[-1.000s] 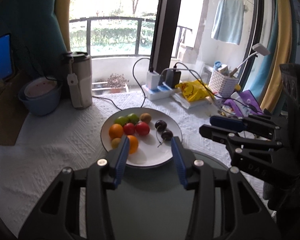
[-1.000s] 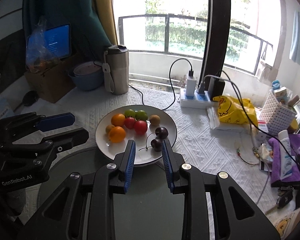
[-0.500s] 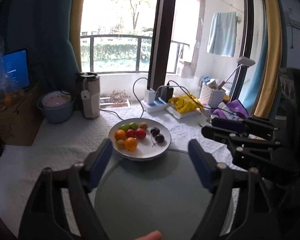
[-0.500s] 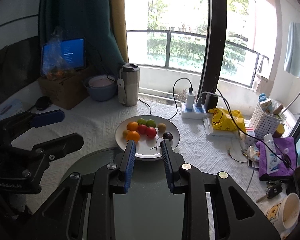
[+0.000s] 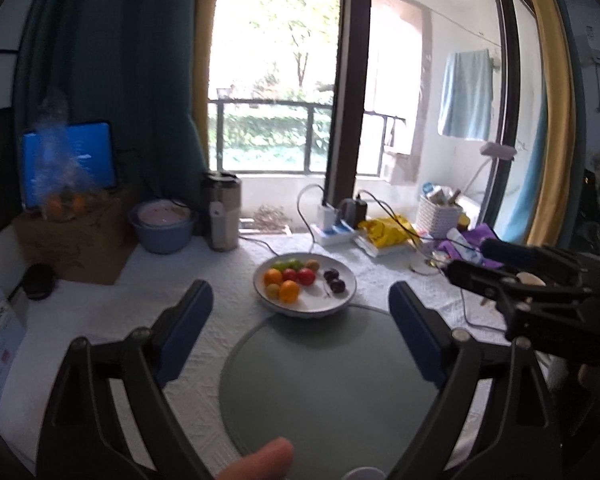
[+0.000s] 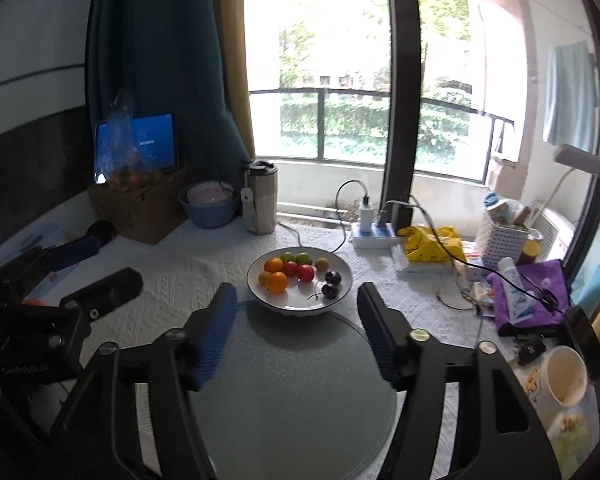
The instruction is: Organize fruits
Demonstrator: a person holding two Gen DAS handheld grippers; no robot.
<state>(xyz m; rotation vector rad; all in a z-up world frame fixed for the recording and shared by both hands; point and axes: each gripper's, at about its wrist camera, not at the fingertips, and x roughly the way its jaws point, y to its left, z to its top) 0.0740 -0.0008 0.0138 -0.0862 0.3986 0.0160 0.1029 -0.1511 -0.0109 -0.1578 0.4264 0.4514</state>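
window-side worktop (image 6: 172, 276), white textured cloth. small round fruits (image 6: 290, 272) heaped in white plate (image 6: 300, 306) at centre: light, smooth, prone to rolling, cherries (image 6: 331, 284) bruisable; best pinched gently across widest girth. left tongs (image 5: 300, 308) and right tongs (image 6: 294, 320) both spread wide, empty, above grey mat (image 6: 292, 392).

White plate (image 6: 342, 270); orange, red, green fruits (image 6: 286, 270); dark cherries (image 6: 332, 284); white textured tablecloth (image 6: 180, 268); grey-green round mat (image 6: 292, 392).

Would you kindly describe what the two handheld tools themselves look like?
Both the left tool and the right tool are matte black plastic frames with triangular cut-outs, silver screw heads at the joints, and ribbed blue pads lining the fingers. Faint, blurred white lettering marks the left tool's body in the right wrist view.
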